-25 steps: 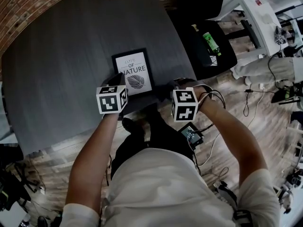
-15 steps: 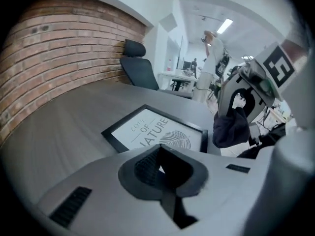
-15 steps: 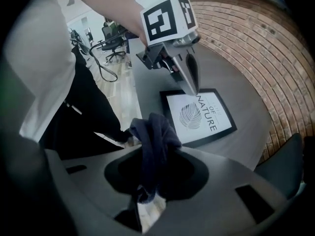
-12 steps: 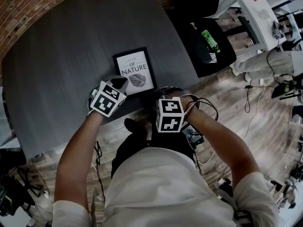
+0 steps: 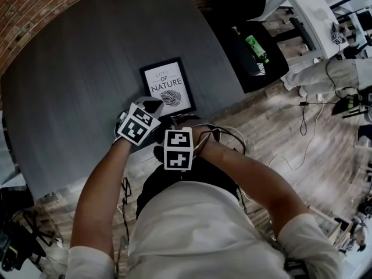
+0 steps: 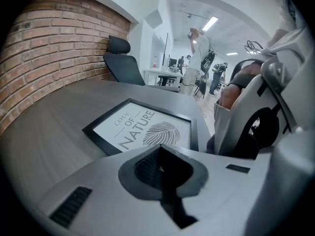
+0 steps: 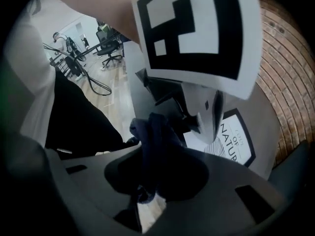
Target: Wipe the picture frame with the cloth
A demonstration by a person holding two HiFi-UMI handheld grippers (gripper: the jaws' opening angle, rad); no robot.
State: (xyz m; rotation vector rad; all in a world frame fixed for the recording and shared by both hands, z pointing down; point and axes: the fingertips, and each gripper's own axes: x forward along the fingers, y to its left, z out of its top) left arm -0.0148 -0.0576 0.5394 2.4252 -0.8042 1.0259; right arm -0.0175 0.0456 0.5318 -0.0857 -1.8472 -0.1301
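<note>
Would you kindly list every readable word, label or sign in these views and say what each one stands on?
"LOVE OF NATURE": on the print inside the picture frame, next to a leaf drawing.
Green bottle: any label is too small to read.
Nothing else carries legible words or numbers.

Grey table [image 5: 75, 97], brick wall [image 5: 29, 10] — office chair [image 6: 123, 68]

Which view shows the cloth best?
Right gripper view: the dark cloth is bunched in the right claw, close up. Head view doesn't show it clearly; left gripper view doesn't show it at all.
</note>
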